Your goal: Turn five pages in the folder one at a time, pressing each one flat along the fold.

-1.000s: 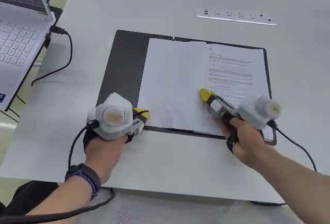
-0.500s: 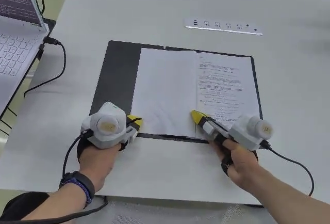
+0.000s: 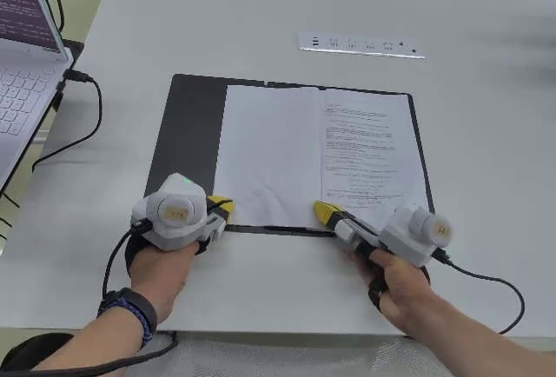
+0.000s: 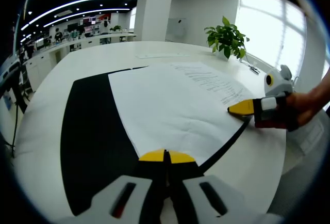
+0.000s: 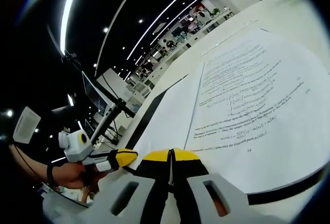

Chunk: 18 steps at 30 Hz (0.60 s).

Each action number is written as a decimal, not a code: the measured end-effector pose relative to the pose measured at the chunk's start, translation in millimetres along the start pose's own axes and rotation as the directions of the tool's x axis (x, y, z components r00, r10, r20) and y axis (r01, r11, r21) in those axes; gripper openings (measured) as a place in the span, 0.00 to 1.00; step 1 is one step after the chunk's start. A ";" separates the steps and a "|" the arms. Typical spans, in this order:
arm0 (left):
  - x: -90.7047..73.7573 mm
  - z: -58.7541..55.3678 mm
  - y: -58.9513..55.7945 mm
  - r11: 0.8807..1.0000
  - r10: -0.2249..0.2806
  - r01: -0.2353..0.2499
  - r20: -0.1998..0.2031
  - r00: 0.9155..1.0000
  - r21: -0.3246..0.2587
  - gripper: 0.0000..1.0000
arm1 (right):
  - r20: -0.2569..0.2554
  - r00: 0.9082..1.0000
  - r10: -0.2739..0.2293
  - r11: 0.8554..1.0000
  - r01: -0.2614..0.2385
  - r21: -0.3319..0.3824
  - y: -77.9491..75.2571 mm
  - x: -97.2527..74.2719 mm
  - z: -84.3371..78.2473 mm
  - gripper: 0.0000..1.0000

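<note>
Folder (image 3: 185, 138) is lying open flat on the white table (image 3: 261, 12). Its black cover shows on the left, with a blank sheet (image 3: 265, 155) and then a printed page (image 3: 369, 151). Left gripper (image 3: 221, 206) sits at the blank sheet's near corner and right gripper (image 3: 323, 212) at the fold's near end. Both have jaws closed tight, gripping nothing.

Black folder (image 3: 187, 134), yellow-tipped grippers

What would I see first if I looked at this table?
The open black folder in the middle of the white table, with a blank page on the left and a printed page on the right. Next, the yellow-tipped left gripper and right gripper, both at the folder's near edge.
</note>
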<state>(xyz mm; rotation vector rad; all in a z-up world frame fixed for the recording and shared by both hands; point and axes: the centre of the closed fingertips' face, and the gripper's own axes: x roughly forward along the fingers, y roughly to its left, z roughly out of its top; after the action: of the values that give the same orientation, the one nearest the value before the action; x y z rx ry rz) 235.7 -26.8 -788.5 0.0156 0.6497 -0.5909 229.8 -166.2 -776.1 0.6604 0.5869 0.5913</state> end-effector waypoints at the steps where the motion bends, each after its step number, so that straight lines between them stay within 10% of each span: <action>1: 0.0 0.0 0.0 1.000 0.001 -0.001 0.000 1.000 -0.001 0.00 | -0.003 1.000 -0.001 1.000 0.001 0.003 1.1 -1.3 -1.2 0.00; 18: -1.4 1.1 -0.8 1.000 0.010 -0.010 -0.031 0.999 0.003 0.00 | -0.019 0.999 -0.028 0.998 0.028 0.051 3.2 -9.2 -10.2 0.00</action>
<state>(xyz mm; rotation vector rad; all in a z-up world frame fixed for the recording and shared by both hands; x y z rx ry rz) 235.0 -27.0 -786.7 0.0311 0.6781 -0.5829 215.8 -166.3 -777.6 0.6941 0.6290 0.5583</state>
